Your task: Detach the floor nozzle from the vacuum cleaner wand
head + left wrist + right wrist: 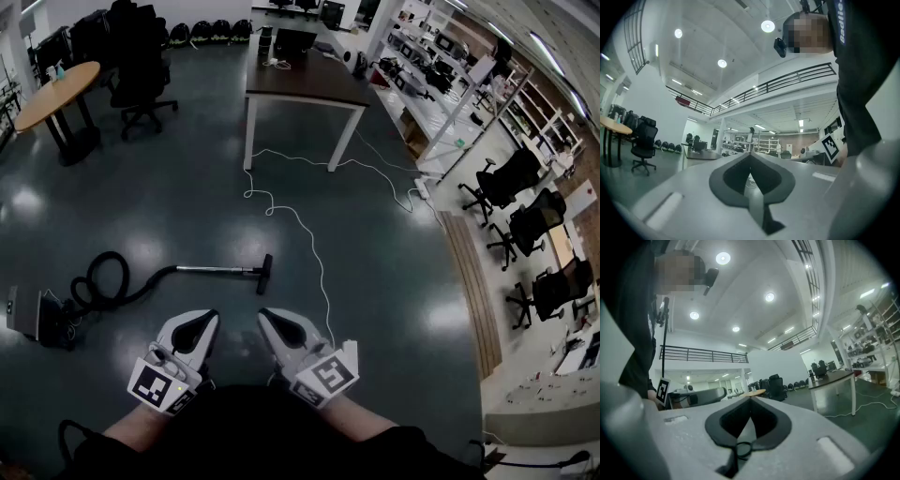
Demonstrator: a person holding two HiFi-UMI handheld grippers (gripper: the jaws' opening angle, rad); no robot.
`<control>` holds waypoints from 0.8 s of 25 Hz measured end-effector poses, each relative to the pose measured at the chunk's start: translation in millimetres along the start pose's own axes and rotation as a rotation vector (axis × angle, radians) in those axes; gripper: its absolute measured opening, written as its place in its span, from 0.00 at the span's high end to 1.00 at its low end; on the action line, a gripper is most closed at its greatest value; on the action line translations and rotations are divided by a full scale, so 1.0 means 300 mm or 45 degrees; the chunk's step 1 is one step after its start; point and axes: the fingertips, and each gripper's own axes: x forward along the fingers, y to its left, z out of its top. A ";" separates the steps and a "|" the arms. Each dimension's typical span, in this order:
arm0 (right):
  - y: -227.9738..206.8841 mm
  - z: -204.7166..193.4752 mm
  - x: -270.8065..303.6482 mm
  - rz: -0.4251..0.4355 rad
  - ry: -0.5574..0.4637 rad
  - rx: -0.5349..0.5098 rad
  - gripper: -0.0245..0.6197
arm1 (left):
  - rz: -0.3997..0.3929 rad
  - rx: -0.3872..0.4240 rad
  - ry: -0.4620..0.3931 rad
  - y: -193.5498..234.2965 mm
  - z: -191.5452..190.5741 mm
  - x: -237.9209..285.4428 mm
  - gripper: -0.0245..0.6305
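On the dark floor lies the vacuum cleaner: a metal wand [214,270] with a black floor nozzle [265,275] at its right end and a black hose [105,284] curling left to the canister body [26,315]. My left gripper [204,324] and right gripper [267,322] are held close to my body, just below the nozzle in the head view and apart from it. Both are shut with nothing between the jaws. In the left gripper view the closed left gripper [750,157] points level at the room, as does the closed right gripper [750,401] in the right gripper view.
A white cable [305,230] snakes across the floor from the table [302,84] toward my right gripper. A round wooden table [54,96] and black office chairs [141,84] stand at the back left. More chairs [525,225] and shelving line the right side.
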 end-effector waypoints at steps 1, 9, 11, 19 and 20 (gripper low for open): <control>-0.008 0.001 -0.001 -0.002 0.000 -0.003 0.97 | 0.005 0.007 0.015 0.010 -0.022 -0.001 0.96; -0.048 -0.014 -0.008 -0.007 0.016 0.000 0.97 | 0.014 -0.002 0.044 0.026 -0.080 0.026 0.96; -0.062 -0.012 -0.016 -0.002 0.009 0.002 0.96 | 0.008 -0.008 0.030 0.015 -0.076 0.045 0.96; -0.137 -0.019 -0.082 0.034 0.015 -0.052 0.96 | 0.122 0.069 0.123 0.052 -0.158 0.093 0.96; -0.155 -0.027 -0.093 0.046 0.033 -0.066 0.96 | 0.143 0.091 0.132 0.061 -0.171 0.103 0.96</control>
